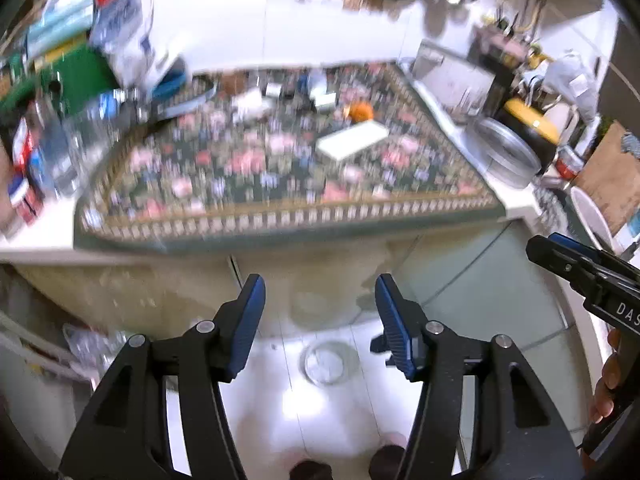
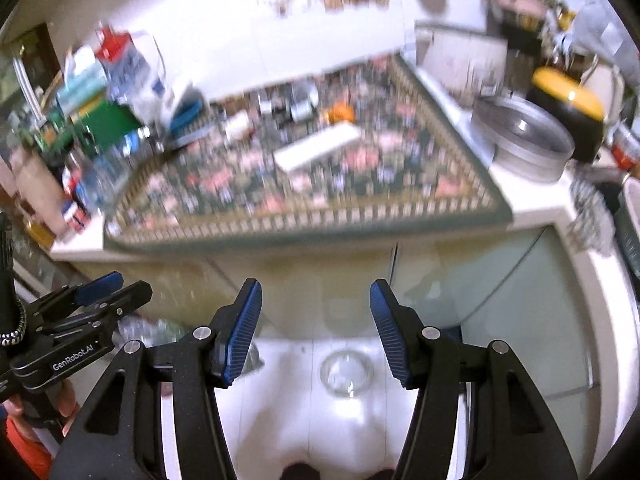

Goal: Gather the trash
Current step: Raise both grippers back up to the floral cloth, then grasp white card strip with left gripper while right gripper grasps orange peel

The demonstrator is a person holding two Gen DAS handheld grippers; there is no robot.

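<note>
Small scraps, an orange lump point(image 1: 359, 112) and a flat white box point(image 1: 353, 141) are sitting blurred on the floral mat point(image 1: 256, 184), likely the trash awaiting collection. The left gripper point(image 1: 320, 312) and right gripper point(image 2: 316, 316) are hanging before the counter, both jaws parted and empty, seemingly readying to reach in.
</note>
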